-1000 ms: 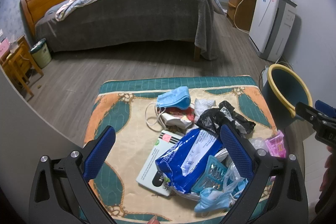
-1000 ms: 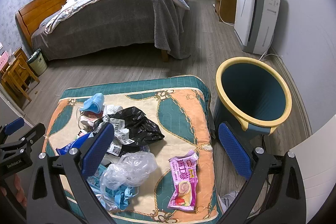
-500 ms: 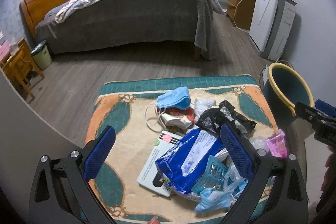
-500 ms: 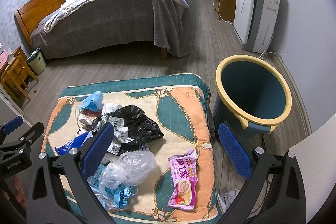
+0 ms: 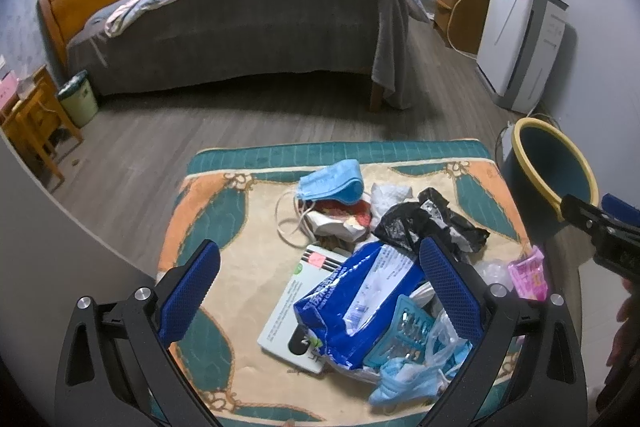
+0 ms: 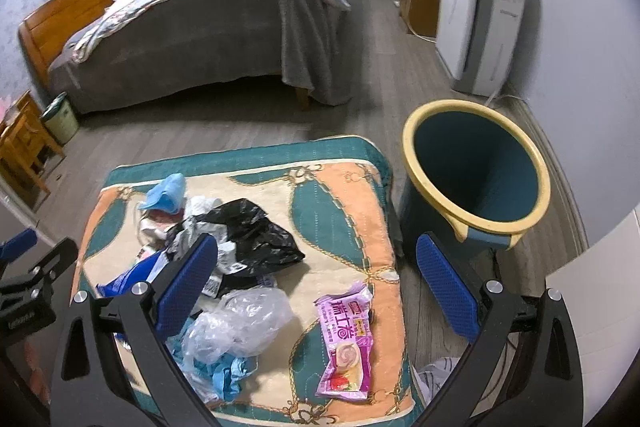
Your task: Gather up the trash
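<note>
A heap of trash lies on a patterned mat: a blue face mask, a black plastic bag, a blue wrapper, a white booklet. The right wrist view shows the black bag, a clear crumpled bag and a pink snack wrapper. A teal bin with a yellow rim stands right of the mat. My left gripper is open above the blue wrapper. My right gripper is open above the mat's right side, near the pink wrapper.
A bed with a grey blanket stands across the wooden floor. A white appliance and a wooden cabinet line the right wall. A small green bin and a wooden stool stand at left.
Both views have shifted only slightly. The right gripper's view has drifted a little to the left and nearer the mat. No trash has moved.
</note>
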### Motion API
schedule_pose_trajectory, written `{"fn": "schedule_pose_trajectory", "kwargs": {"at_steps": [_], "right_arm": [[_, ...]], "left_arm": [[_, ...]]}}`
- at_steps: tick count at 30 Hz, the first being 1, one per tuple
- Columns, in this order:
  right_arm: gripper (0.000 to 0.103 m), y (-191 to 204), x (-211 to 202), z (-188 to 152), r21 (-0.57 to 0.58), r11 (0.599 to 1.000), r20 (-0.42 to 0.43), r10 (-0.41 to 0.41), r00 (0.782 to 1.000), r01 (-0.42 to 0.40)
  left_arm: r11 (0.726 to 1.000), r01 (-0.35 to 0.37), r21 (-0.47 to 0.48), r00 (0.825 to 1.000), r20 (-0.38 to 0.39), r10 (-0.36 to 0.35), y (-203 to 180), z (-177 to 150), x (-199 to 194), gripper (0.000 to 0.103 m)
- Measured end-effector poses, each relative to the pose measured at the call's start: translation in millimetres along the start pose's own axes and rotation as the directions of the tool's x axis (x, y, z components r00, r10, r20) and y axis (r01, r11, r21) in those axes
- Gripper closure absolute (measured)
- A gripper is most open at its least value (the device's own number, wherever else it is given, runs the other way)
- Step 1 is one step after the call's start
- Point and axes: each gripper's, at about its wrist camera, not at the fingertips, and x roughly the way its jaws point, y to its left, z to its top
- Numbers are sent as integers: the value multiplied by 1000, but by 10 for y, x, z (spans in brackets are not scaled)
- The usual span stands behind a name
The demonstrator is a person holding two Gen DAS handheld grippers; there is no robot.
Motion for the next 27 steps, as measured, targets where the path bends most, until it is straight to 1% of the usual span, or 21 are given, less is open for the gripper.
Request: {"fn": "schedule_pose_trajectory", "kwargs": {"at_steps": [2, 3, 5, 7, 8, 10, 11, 13, 14, 16, 18, 19, 20, 21, 22, 23, 24, 25, 26, 27], "right_arm": [[5, -68, 6, -11, 32, 997, -4, 71, 997, -71], [5, -91, 23, -13, 41, 995, -21, 87, 996, -86], [5, -158, 77, -39, 76, 992, -56, 103, 993, -98], [5, -203, 104, -79, 83, 996, -80, 43, 996, -37], [5, -217, 103, -89, 80, 997, -80, 26, 996, -20], [5, -252, 76, -108, 59, 998, -59, 16, 998, -13], [5, -254, 50, -120, 28, 1000, -46, -3, 999, 5], [5, -273, 35, -124, 4, 1000, -40, -7, 999, 7], [5, -286, 29, -125, 1, 1000, -42, -8, 999, 8], [5, -310, 11, -122, 6, 1000, -44, 25, 999, -25], [5, -308, 32, -133, -14, 1000, -52, 4, 999, -5], [5, -305, 89, -146, -21, 1000, -76, -13, 997, 11], [5, -307, 142, -145, -17, 1000, -99, -12, 995, 11], [5, -324, 219, -166, 0, 1000, -137, 10, 991, -10], [5, -334, 279, -195, 12, 999, -157, 35, 987, -34], [5, -329, 342, -236, 4, 999, -177, 35, 984, -35], [5, -323, 388, -275, -7, 1000, -186, 18, 982, -19], [5, -321, 437, -300, -13, 1000, -196, 4, 981, -7], [9, -334, 489, -323, -9, 1000, -210, -1, 978, -1], [12, -359, 547, -346, 3, 1000, -226, 5, 974, -5]], "left_arm": [[999, 50, 11, 999, 4, -50, 16, -6, 27, 4], [997, 77, 16, 997, 13, -77, 28, -14, 32, 4], [996, 89, 17, 995, 36, -90, 59, -24, 39, 4], [996, 87, 14, 995, 47, -88, 72, -27, 62, 4], [996, 86, 9, 995, 56, -86, 78, -28, 77, 4], [997, 83, 9, 994, 64, -83, 88, -50, 114, 4], [997, 75, 18, 995, 59, -76, 83, -61, 144, 4], [997, 48, 56, 999, 9, -48, 53, -75, 243, 4], [997, 38, 65, 999, 6, -38, 52, -79, 261, 4], [998, 12, 61, 999, 36, -15, 81, -68, 243, 4], [998, 32, 50, 997, 67, -35, 108, -46, 219, 4], [998, 46, 50, 997, 66, -49, 112, -33, 231, 4], [996, 66, 54, 996, 58, -69, 108, -21, 256, 5], [993, 101, 63, 994, 46, -104, 98, -15, 287, 5], [988, 136, 74, 990, 34, -139, 78, -7, 324, 7], [987, 138, 85, 990, 27, -141, 35, -1, 353, 9], [985, 145, 98, 989, 19, -147, -4, 2, 384, 11], [982, 154, 106, 988, 13, -156, -45, -3, 406, 24], [980, 162, 115, 987, -1, -163, -85, -4, 438, 34], [978, 170, 118, 985, -14, -169, -117, 0, 465, 34]]}}
